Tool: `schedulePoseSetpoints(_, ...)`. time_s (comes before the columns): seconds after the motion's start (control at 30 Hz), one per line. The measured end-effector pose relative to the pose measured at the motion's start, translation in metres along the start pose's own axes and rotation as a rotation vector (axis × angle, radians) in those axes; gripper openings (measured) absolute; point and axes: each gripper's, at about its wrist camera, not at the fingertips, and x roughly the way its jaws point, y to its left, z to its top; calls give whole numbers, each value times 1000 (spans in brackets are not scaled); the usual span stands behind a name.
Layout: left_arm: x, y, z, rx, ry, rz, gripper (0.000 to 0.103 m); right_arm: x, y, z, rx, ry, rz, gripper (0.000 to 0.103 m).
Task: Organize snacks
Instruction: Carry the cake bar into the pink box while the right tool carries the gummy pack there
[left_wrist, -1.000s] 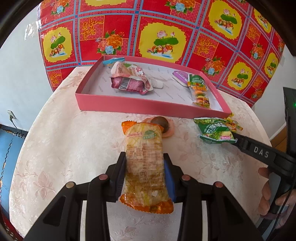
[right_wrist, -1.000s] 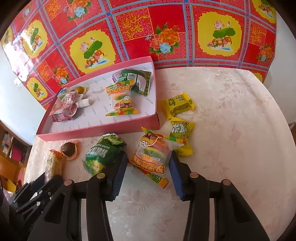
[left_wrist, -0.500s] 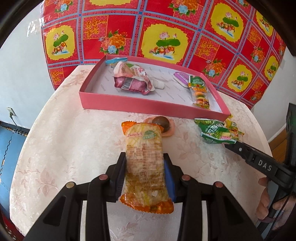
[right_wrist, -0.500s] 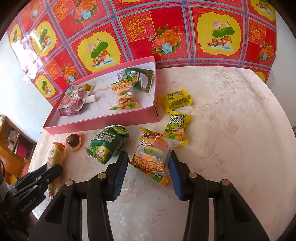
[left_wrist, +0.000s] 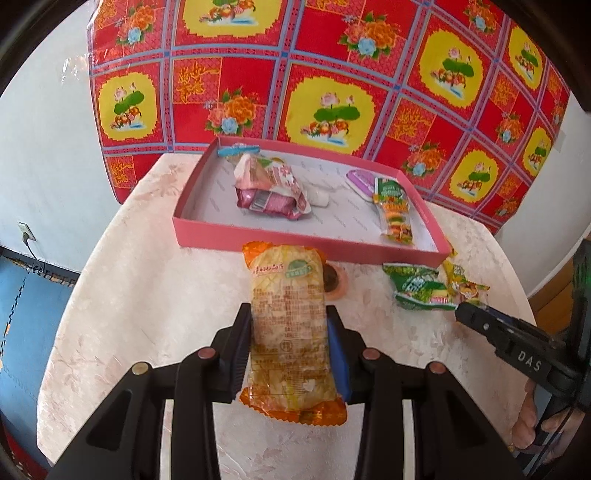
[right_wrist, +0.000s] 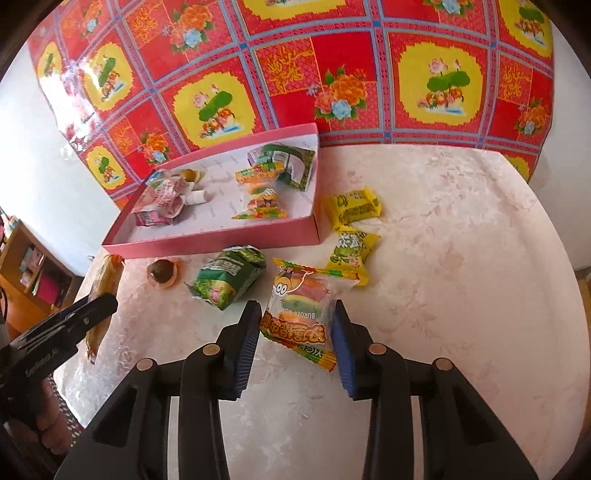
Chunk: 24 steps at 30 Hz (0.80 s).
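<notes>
Snacks lie scattered on a pale round table (right_wrist: 461, 258) before a red flowered cloth (right_wrist: 295, 74). My left tongs (left_wrist: 289, 347), at lower centre of the left view, are clamped on a long orange-ended snack bag (left_wrist: 290, 332); both pads press its sides. The bag's long axis runs straight up the frame, away from me, its far end pointing at the near wall of the pink box (left_wrist: 295, 240) and half covering a brown sweet in a peach cup (left_wrist: 334, 280). The tongs tilt steeply down toward the tabletop.

My right tongs (right_wrist: 295, 343), at lower centre of the right view, are closing around a burger gummy packet (right_wrist: 303, 306) that lies on the table between the pads. The right pad meets the packet's edge; the left pad still shows a sliver of table beside it. The packet's long axis leans slightly from lower right to upper left, its printed end nearest me. These tongs also point steeply down.

Just left of the packet lies a green bag (right_wrist: 229, 277); two yellow packets (right_wrist: 352, 225) sit above it, beside the box's right corner. Inside the box are a pink wrapper (left_wrist: 269, 184) and another gummy packet (left_wrist: 393, 210). At the lower right edge of the left view, a hand (left_wrist: 535, 424) grips the right tongs' handle.
</notes>
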Motion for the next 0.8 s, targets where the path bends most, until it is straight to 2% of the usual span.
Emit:
schedulePoseSetpoints(0.37,-3,12,21,-21,-52,18,39,-6,8,10,-15,-10,22,38)
schedulePoseSetpoints(0.8,7,22,54,-7,-72,34,39,-4,18,35,-43,-30,26,38)
